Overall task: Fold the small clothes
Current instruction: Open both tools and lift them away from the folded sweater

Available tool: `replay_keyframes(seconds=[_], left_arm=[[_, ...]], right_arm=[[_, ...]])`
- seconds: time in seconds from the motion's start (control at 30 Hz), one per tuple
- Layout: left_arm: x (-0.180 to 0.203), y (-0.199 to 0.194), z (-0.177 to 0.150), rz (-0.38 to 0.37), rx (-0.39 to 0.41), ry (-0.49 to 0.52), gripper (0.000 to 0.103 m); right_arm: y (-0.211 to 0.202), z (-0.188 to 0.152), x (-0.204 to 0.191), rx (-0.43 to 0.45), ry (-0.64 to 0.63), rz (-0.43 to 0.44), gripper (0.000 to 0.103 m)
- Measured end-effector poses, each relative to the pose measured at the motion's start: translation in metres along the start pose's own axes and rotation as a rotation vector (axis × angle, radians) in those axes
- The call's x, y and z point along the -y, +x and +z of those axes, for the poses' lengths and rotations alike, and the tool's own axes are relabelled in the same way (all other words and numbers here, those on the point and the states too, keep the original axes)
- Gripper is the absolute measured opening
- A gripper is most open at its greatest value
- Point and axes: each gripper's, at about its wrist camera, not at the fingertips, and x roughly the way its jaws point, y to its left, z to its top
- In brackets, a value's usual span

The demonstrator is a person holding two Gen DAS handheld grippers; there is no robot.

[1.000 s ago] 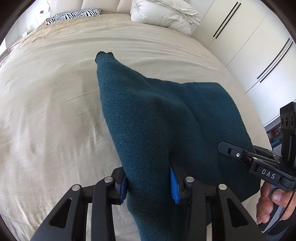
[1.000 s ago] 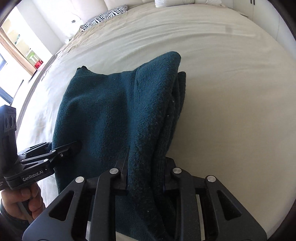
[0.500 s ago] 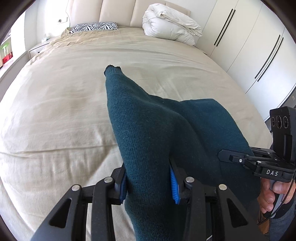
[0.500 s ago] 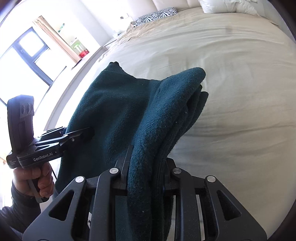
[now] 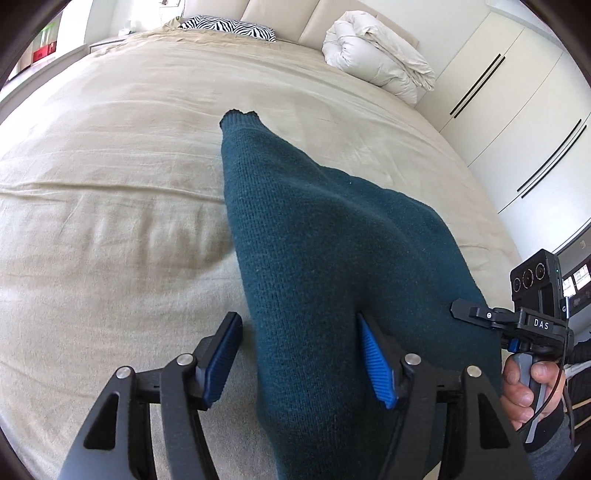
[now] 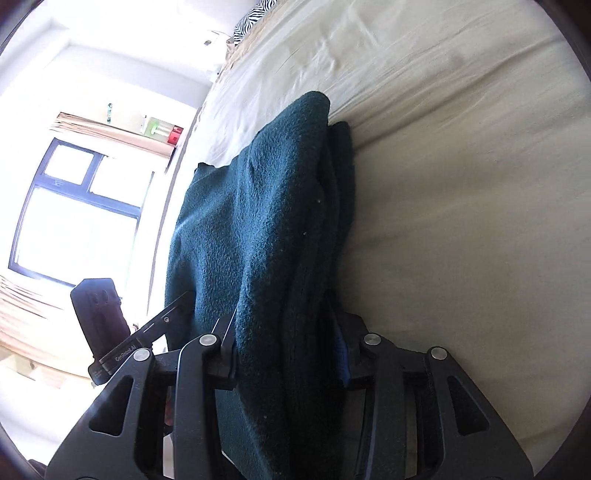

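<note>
A dark teal knitted sweater (image 5: 325, 258) lies on the beige bed, its far cuff pointing away from me. My left gripper (image 5: 299, 354) stands open, its blue pads (image 5: 221, 358) spread, with the sweater's near edge lying loose between the jaws and touching the right pad. My right gripper (image 6: 288, 358) is shut on a thick folded bunch of the same sweater (image 6: 273, 221). The right gripper also shows at the right edge of the left wrist view (image 5: 458, 308); the left gripper shows at the left of the right wrist view (image 6: 177, 306).
The beige bed sheet (image 5: 110, 184) spreads wide to the left and far side. A zebra pillow (image 5: 229, 27) and a rolled white duvet (image 5: 376, 62) lie at the headboard. White wardrobes (image 5: 517, 110) stand to the right. A window (image 6: 81, 206) is at the left.
My left gripper has opened and let go of the sweater's edge. The right gripper has swung and tilted, still holding its bunch.
</note>
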Motion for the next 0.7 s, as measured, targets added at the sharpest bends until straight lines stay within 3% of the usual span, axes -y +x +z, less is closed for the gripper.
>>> replay_keyframes(seconds=[0.07, 0.17, 0.2, 0.23, 0.3, 0.33, 0.47, 0.6, 0.7], left_arm=[[0.005, -0.01, -0.002, 0.039, 0.032, 0.023, 0.067], [0.022, -0.038, -0.01, 0.176, 0.148, 0.108, 0.068], [0.03, -0.051, -0.014, 0.224, 0.21, 0.136, 0.076], [0.036, -0.064, -0.017, 0.265, 0.275, 0.159, 0.091], [0.052, -0.094, -0.024, 0.339, 0.426, 0.188, 0.103], [0.061, -0.107, -0.028, 0.377, 0.504, 0.204, 0.103], [0.091, -0.147, -0.035, 0.528, 0.682, 0.25, 0.103], [0.113, -0.187, -0.035, 0.569, 0.778, 0.277, 0.103], [0.125, -0.218, -0.036, 0.617, 0.824, 0.256, 0.103]], right_arm=[[-0.012, -0.006, 0.001, 0.02, 0.006, -0.009, 0.041], [-0.033, -0.009, -0.001, 0.077, -0.001, -0.071, 0.043], [-0.043, -0.007, -0.003, 0.112, -0.022, -0.112, 0.044], [-0.053, -0.01, -0.012, 0.152, -0.051, -0.162, 0.044], [-0.073, -0.013, -0.034, 0.24, -0.121, -0.284, 0.045], [-0.084, -0.014, -0.045, 0.285, -0.16, -0.336, 0.046], [-0.122, -0.033, -0.113, 0.524, -0.363, -0.507, 0.066], [-0.167, -0.064, -0.171, 0.824, -0.535, -0.563, 0.103], [-0.188, -0.077, -0.209, 0.955, -0.629, -0.562, 0.103]])
